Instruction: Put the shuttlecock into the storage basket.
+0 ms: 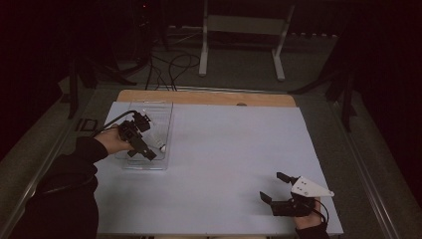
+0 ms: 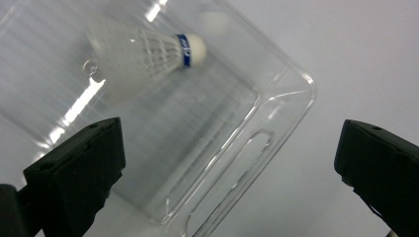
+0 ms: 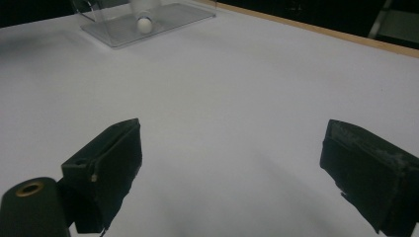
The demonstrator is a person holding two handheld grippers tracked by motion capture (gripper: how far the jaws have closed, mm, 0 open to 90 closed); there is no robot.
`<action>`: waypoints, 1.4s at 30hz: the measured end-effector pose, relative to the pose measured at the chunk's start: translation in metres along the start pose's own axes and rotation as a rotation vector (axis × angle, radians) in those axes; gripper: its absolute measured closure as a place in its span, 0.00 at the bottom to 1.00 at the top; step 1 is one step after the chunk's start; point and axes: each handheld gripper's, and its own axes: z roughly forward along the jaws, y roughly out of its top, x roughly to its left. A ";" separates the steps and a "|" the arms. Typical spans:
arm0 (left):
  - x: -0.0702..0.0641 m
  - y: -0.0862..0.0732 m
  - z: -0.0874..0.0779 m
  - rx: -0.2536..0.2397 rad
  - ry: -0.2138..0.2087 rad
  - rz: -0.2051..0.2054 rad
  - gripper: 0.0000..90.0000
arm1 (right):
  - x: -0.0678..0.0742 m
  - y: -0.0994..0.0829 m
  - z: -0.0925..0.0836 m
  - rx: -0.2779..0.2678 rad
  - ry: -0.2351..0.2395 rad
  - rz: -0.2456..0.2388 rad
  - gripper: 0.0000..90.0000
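Far left of the high view: left tool (image 1: pixel 141 137) hovers over a clear plastic tray (image 1: pixel 164 107) at the left side of the tabletop (image 1: pixel 224 149), held by a hand in a dark sleeve. Jaws spread wide, nothing between them.

Left gripper view: shuttlecock (image 2: pixel 148 52) lies on its side on the tray (image 2: pixel 276 98) floor, apart from both jaws and beyond them. White cork, blue band, white skirt. Long axis runs roughly across this view, with a slight tilt; cork points right, toward the tray's rounded corner, skirt toward the left. A pale reflection of the cork shows on the tray wall behind it.

Judgement: the step in hand looks like reaching in for the shuttlecock. To do it well, bring the tool further forward until the jaws straddle the firm cork end or band, not the soft skirt, which would likely crush or slip. Turn the wrist so the jaws close across the long axis. Keep clear of the tray rim; the light tray may slide if bumped.

Right side: right tool (image 1: pixel 283 191) rests low near the front right edge of the tabletop, well apart from the tray. Jaws spread, empty. Its own view looks across bare tabletop (image 3: pixel 237 89) toward the distant tray (image 3: pixel 173 15), cork facing it.
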 end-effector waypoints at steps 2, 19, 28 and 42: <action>-0.003 0.001 -0.001 -0.012 -0.003 0.010 0.00 | 0.000 0.000 0.000 0.000 0.000 0.000 0.10; -0.031 0.006 -0.004 -0.184 0.049 0.121 0.00 | 0.000 0.000 0.000 0.000 -0.003 0.000 0.10; -0.051 0.010 0.001 -0.254 0.028 0.186 0.00 | 0.000 0.000 0.001 0.004 0.000 0.005 0.10; -0.075 0.021 0.013 -0.298 -0.031 0.270 0.00 | -0.001 -0.001 0.000 0.004 -0.002 0.005 0.10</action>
